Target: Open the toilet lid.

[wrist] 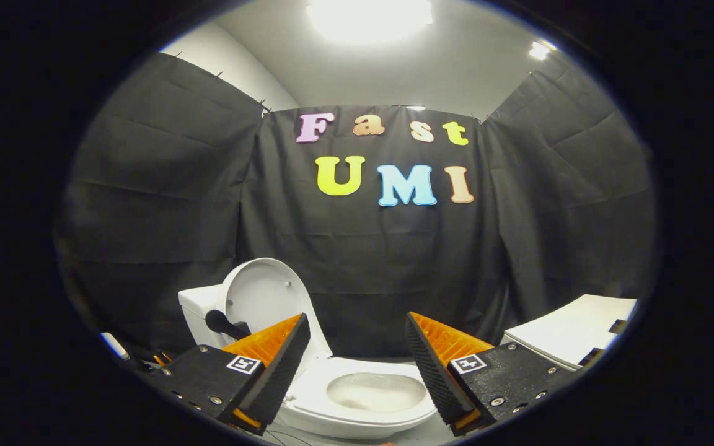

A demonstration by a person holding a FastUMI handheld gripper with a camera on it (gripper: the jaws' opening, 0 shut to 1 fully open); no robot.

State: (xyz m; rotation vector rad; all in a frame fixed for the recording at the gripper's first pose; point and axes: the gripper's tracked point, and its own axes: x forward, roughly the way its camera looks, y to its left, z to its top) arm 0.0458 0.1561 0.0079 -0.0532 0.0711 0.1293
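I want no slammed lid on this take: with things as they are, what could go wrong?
The lid stands raised against the tank, nearly upright; a nudge could drop it onto the open bowl.
The gripper hangs open, holding nothing, its fingers straddling the bowl; a careless pull-back might clip the rim.

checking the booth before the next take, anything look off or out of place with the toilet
Nothing stands out. The toilet lid stands raised against the tank, the bowl is open and looks clean, with no spill visible. The gripper fingers are open, holding nothing, with the bowl between them.
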